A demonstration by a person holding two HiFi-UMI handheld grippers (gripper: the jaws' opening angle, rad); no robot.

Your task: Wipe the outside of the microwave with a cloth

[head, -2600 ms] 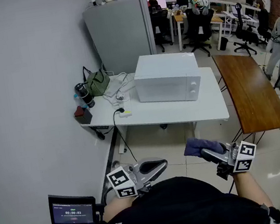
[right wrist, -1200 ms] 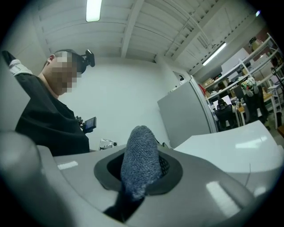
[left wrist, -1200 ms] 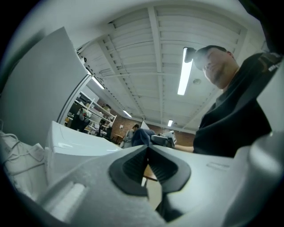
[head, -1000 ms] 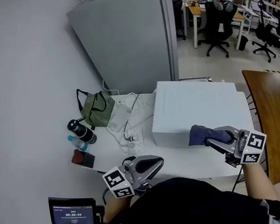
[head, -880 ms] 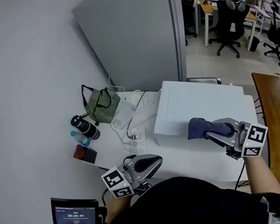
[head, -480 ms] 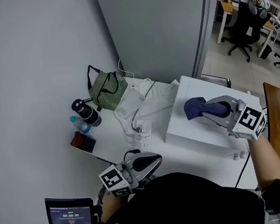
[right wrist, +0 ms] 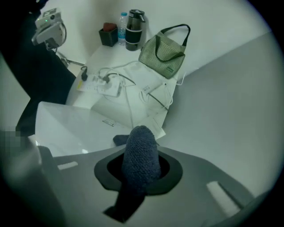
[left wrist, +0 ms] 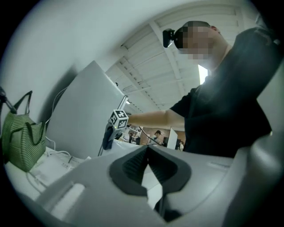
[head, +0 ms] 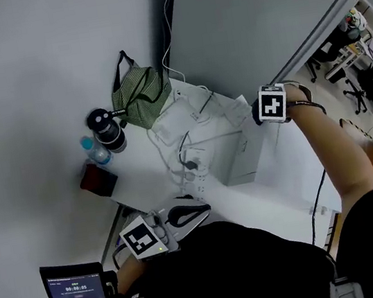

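Observation:
The white microwave [head: 284, 164] stands on the white table, seen from above in the head view. My right gripper [head: 265, 113] reaches over its far corner beside the grey partition, and its marker cube hides most of the jaws there. In the right gripper view it is shut on a dark blue cloth [right wrist: 141, 155] that bulges out between the jaws [right wrist: 140, 167] just above the microwave's top [right wrist: 66, 128]. My left gripper [head: 198, 212] is shut and holds nothing, low by my body at the table's near edge. From the left gripper view [left wrist: 148, 153] the cloth [left wrist: 107, 136] hangs under the right cube.
On the table left of the microwave lie a power strip with cables [head: 192, 161], a green striped bag [head: 137, 96], a black flask [head: 106, 126], a water bottle [head: 87, 145] and a dark red box [head: 98, 180]. The grey partition [head: 257, 21] rises right behind the microwave.
My right gripper has carried the cloth from above the microwave's near top to its far corner by the partition. My head has come closer over the table. The left gripper stayed by my body.

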